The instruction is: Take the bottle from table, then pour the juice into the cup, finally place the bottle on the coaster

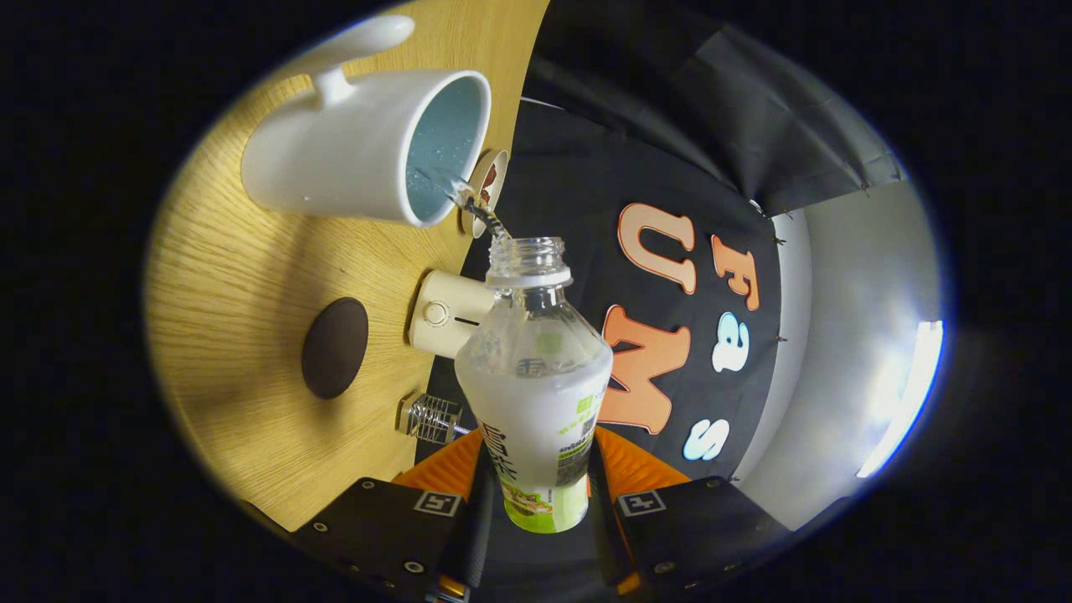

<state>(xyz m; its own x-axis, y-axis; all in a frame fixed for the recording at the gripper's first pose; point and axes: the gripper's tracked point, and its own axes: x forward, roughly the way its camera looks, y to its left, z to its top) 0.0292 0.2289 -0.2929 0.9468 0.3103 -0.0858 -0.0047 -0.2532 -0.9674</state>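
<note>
My gripper (pixel 536 477) is shut on a clear plastic bottle (pixel 534 368) with a white and green label, both fingers pressing its lower body. The view is rolled sideways, so the bottle is tipped over. Its open neck (pixel 528 255) points at a white mug (pixel 360 151) with a pale blue inside, standing on the wooden table (pixel 234 276). A thin stream of clear liquid (pixel 473 205) runs from the neck into the mug's mouth. A dark round coaster (pixel 334 347) lies on the table beside the mug, apart from it.
A small cream box with a round button (pixel 444 314) stands near the table's edge, close to the bottle's shoulder. A glass object with a wire coil (pixel 429 417) sits by the fingers. A small round dish (pixel 484 188) lies beyond the mug's rim.
</note>
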